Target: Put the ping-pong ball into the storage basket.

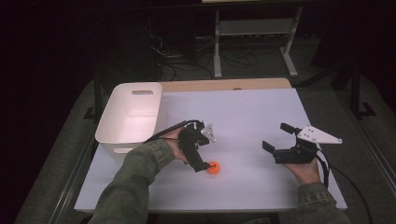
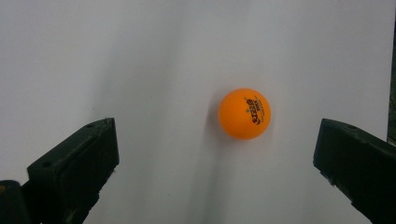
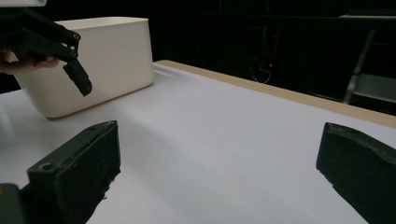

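One orange ball (image 2: pixel 244 113) lies on the white table (image 1: pixel 243 112), toward the person's side and well apart from the white bin (image 1: pixel 131 116) at the far left corner. The left hand-held gripper (image 1: pixel 208 156) is tipped down over the ball with its jaws spread wide; in the left gripper view the ball sits on the table between the two black jaws, touching neither and noticeably nearer the jaw on that view's right. The right hand-held gripper (image 1: pixel 273 136) hovers off to the right with its jaws likewise wide apart and nothing between them, pointing across the table toward the bin. The step in hand looks like a pick of the ball, probably to carry it to the bin. To do it well, I would first shift the left hand-held gripper sideways so the ball lies midway between the jaws, since closing off-centre would let the nearer jaw strike first and push a light, round ball away across the smooth sheet. Next, bring the jaws down until their pads are level with the ball's widest part; too high and it will squirt out downward, too low and the tips will scrape the table. Close slowly and evenly, with just enough squeeze to hold a thin hollow shell without denting it. The printed marking on the ball faces the camera and offers no help for grip; any diameter will do
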